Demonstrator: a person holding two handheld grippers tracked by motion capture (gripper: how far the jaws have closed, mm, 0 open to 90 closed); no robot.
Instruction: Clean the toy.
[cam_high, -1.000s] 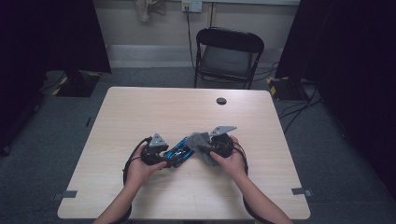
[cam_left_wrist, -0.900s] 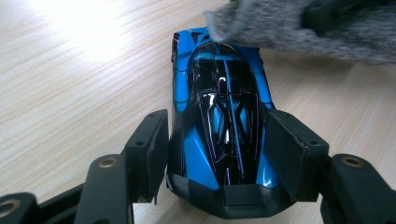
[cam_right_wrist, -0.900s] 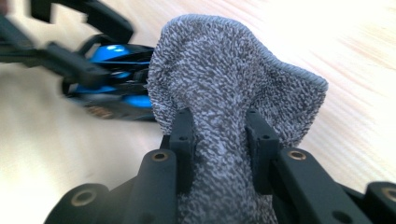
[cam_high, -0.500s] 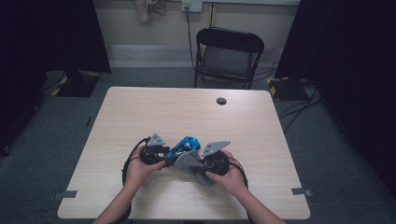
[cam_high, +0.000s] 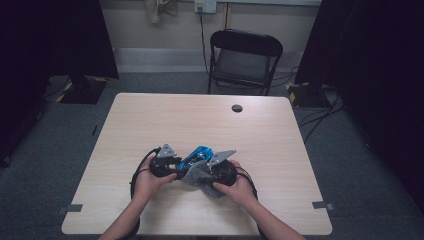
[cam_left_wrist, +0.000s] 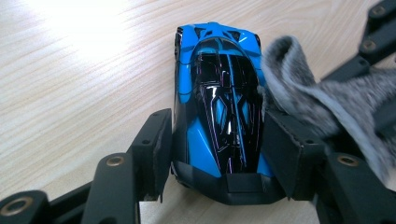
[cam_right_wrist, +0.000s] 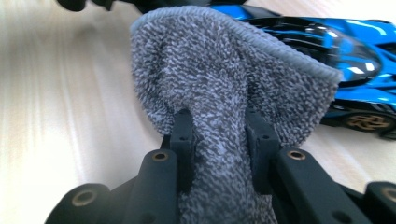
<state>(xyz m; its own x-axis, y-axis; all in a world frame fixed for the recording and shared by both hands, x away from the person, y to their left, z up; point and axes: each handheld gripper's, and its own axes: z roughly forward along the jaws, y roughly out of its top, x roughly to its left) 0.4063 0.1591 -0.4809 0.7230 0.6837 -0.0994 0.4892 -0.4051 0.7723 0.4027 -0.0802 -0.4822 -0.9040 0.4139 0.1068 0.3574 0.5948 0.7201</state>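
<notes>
Left gripper (cam_left_wrist: 217, 140) is clamping the blue toy car (cam_left_wrist: 217, 93) at its rear, jaws having just been closing against both flanks. Right gripper (cam_right_wrist: 219, 135) is pinching the grey cloth (cam_right_wrist: 224, 84), which is draping beside the car's side. No readable lettering is showing on either; both are sitting on the wooden table (cam_high: 280, 135).

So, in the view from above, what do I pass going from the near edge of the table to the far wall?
Forearm → right gripper holding a grey cloth → blue toy car → small black disc on the table → black folding chair → wall socket.
</notes>
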